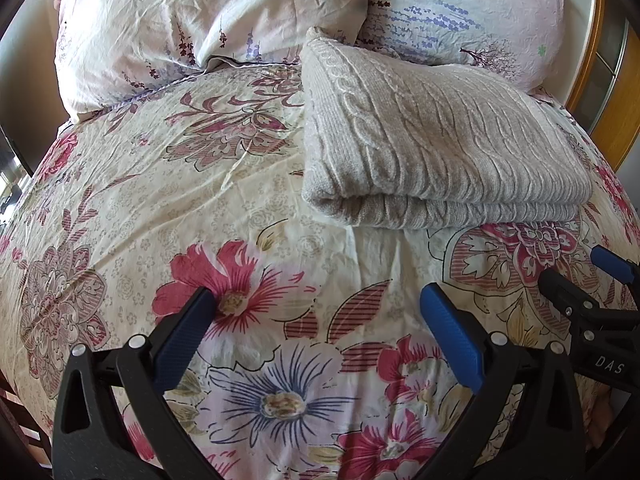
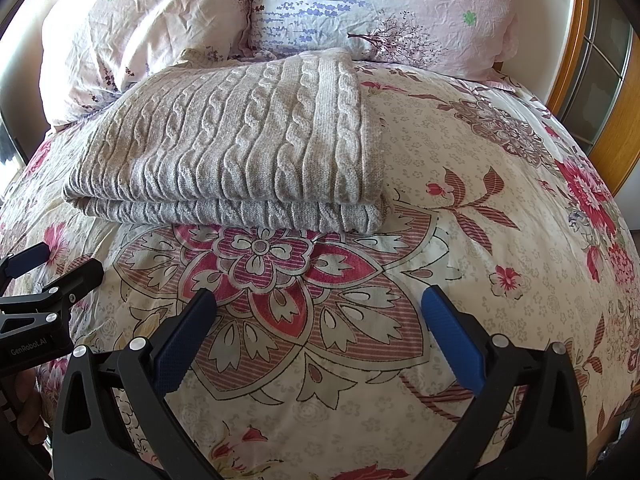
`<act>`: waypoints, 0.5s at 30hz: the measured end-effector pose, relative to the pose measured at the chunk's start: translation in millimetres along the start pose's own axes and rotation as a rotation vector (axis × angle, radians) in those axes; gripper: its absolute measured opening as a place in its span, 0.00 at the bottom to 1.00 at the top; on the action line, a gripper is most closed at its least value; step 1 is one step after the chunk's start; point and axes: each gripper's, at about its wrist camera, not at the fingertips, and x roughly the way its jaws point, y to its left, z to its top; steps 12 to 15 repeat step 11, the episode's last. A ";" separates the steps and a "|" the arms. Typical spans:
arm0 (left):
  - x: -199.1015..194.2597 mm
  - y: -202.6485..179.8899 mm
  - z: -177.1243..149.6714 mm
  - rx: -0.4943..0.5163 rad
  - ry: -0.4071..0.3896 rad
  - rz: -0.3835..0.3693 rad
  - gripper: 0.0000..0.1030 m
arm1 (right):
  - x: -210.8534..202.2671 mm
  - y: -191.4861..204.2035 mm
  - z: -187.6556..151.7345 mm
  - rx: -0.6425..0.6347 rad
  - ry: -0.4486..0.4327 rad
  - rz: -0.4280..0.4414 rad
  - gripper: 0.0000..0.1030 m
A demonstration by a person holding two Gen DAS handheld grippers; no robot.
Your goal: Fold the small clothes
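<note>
The folded sweater (image 1: pixel 436 140) lies beyond both grippers (image 1: pixel 320 308) (image 2: pixel 320 308) (spread wide, holding nothing).

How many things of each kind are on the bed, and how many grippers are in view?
Folded knit sweater: 1
Pillows: 2, left pillow and right pillow
Floral duvet: 1
Grippers: 2, left gripper and right gripper, both open
Total: 6

Sweater: beige cable-knit sweater (image 2: pixel 236 144), folded flat, left of centre in the frame.
Surface: floral bedspread (image 2: pixel 460 240) (large pink flower print at centre).
Right gripper (image 2: pixel 320 304): lower centre, fingers spread wide, nothing between them.
Left gripper (image 2: pixel 56 268): left edge.
Pillows (image 2: pixel 360 8): top.
</note>
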 end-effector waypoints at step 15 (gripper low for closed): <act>-0.3 -0.8 0.3 0.002 0.001 -0.001 0.98 | 0.0 0.2 -0.1 0.001 0.000 -0.001 0.99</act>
